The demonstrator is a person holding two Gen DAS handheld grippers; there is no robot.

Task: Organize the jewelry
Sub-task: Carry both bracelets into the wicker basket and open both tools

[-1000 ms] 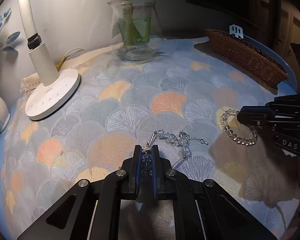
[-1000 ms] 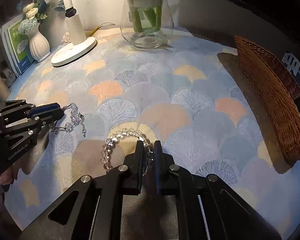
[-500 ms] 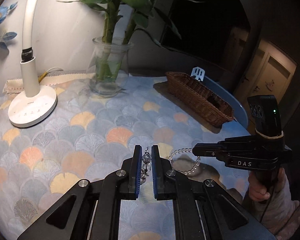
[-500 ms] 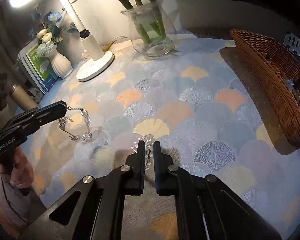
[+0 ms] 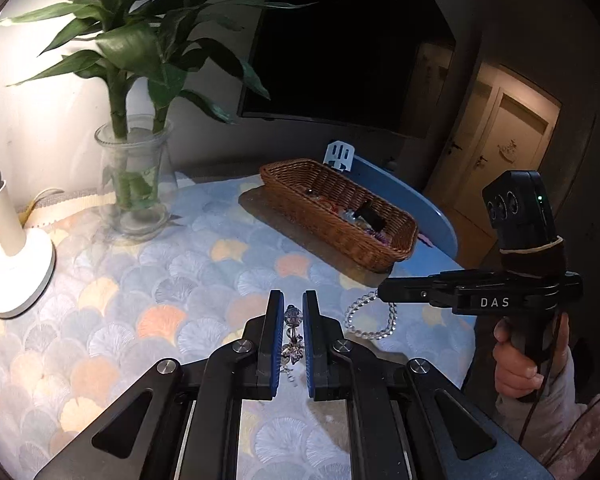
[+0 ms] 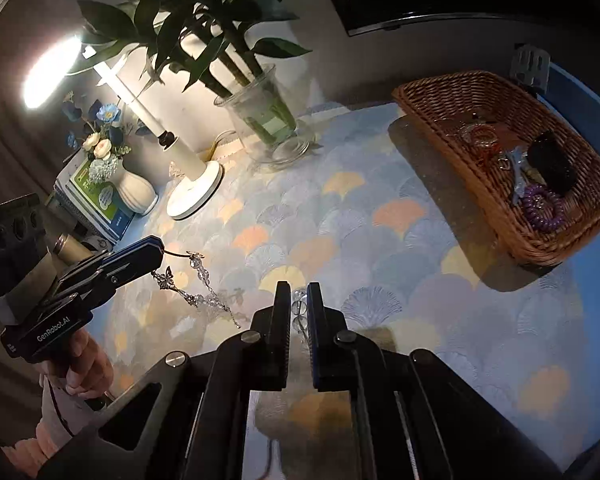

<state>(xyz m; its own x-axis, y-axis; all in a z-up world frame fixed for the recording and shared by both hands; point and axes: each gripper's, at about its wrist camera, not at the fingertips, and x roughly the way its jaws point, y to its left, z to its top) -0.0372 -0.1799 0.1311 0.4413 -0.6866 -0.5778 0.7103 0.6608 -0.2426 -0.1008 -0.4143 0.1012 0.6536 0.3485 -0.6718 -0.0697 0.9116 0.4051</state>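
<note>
My left gripper (image 5: 291,312) is shut on a crystal bead chain with a butterfly charm (image 5: 293,336); it hangs from the left gripper in the right wrist view (image 6: 196,280), well above the table. My right gripper (image 6: 299,300) is shut on a clear bead bracelet (image 6: 299,312), whose loop dangles in the left wrist view (image 5: 370,320) from the right gripper (image 5: 384,294). The brown wicker basket (image 5: 396,246) stands at the far right of the table, also in the right wrist view (image 6: 500,216), and holds several pieces of jewelry and a purple coil tie (image 6: 542,204).
A glass vase with bamboo (image 5: 134,184) and a white desk lamp (image 5: 14,268) stand at the back left. A white vase with flowers (image 6: 134,190) and books sit beyond the lamp. The fan-patterned tablecloth (image 6: 380,216) covers the round table. A dark screen hangs on the wall.
Both grippers have lifted their jewelry off the tablecloth and risen high above the table. The basket's inside has come into view.
</note>
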